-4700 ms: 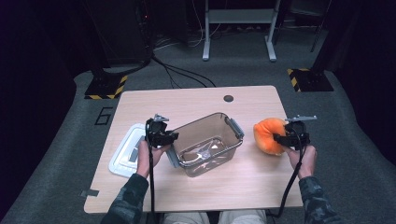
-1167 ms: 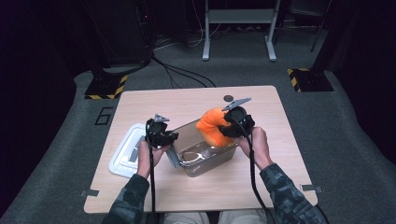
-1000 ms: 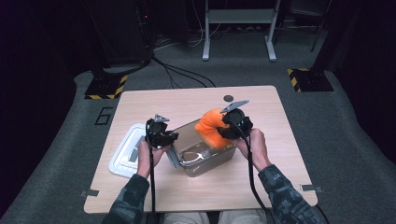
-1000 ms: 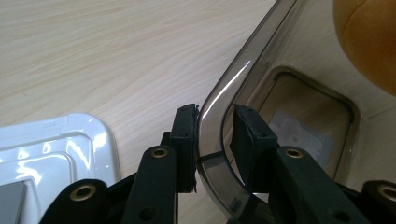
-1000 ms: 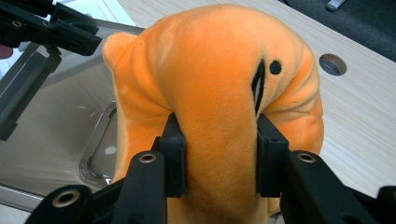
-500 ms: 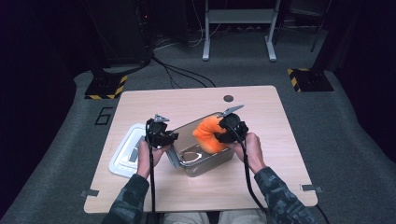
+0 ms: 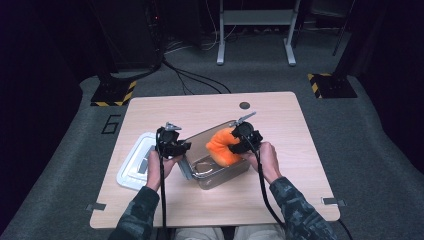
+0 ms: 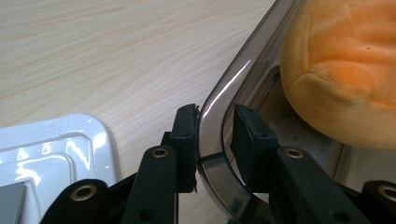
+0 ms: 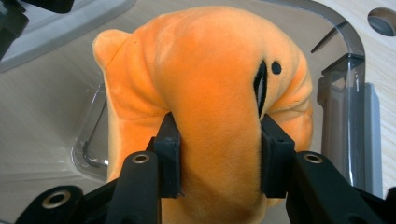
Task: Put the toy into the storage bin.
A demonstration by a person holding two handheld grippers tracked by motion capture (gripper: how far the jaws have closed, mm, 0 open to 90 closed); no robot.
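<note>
The right gripper (image 9: 219, 154) has its jaws pressed on both sides of the orange plush toy (image 9: 210, 93), and they have just been opening a little; the toy sits low inside the clear plastic container (image 7: 220, 172) on the table (image 7: 280, 145). The left gripper (image 8: 215, 140) is clamped on the container's near rim, one jaw outside the wall and one inside. Beyond it, the white lid (image 7: 132, 167) lies flat on the table, just beside the container.

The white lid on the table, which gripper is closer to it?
Left. The left gripper sits right beside the white lid, clamped on the clear bin's rim. The right gripper is across the bin, squeezing the orange plush toy.
</note>
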